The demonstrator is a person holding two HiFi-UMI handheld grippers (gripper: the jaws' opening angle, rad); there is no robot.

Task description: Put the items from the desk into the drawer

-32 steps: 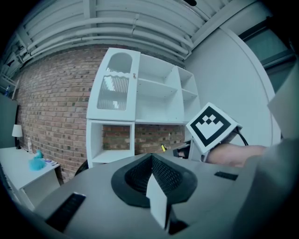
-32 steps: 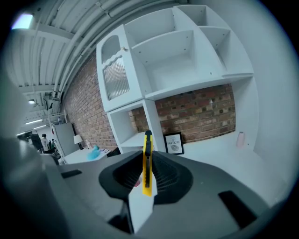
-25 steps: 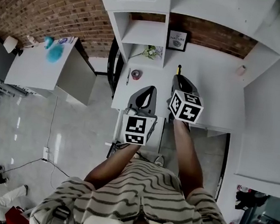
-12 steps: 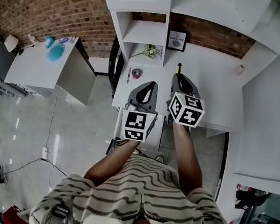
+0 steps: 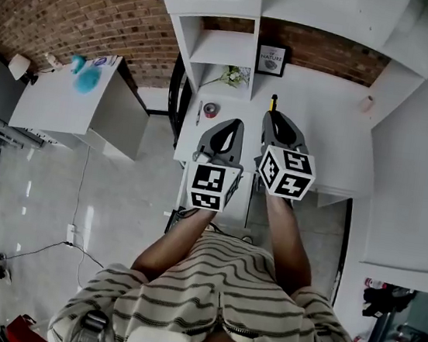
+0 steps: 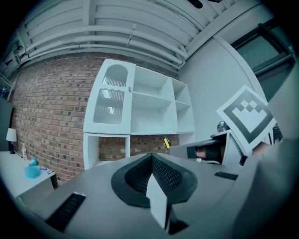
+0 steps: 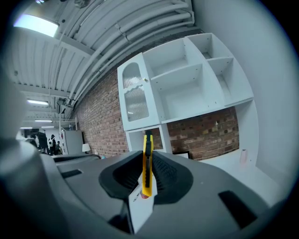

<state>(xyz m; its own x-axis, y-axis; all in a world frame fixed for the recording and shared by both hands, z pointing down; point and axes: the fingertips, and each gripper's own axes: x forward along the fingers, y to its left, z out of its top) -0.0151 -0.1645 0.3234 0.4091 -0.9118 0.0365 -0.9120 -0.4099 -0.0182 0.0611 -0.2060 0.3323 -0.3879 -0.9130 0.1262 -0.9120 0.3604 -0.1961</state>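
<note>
My right gripper (image 5: 273, 116) is shut on a yellow utility knife (image 7: 147, 170), which stands upright between the pads. Its tip (image 5: 273, 102) pokes out over the white desk (image 5: 328, 134). To its left my left gripper (image 5: 233, 123) hovers over the desk's front part, jaws pressed together with nothing between them. The left gripper view also catches the knife (image 6: 166, 143) and the right gripper's marker cube (image 6: 246, 119). A pen (image 5: 199, 113) and a small red round item (image 5: 210, 110) lie near the desk's left edge. I cannot make out the drawer under the grippers.
White shelving (image 5: 219, 46) rises at the back of the desk, with a small plant (image 5: 231, 76) and a framed picture (image 5: 271, 60) below it. A small pale object (image 5: 366, 105) stands at the far right. A second white table (image 5: 59, 99) stands to the left.
Both grippers have risen a little toward the camera. The right one carries the knife with it and its cube looks larger. The pen and the red item have not moved.
</note>
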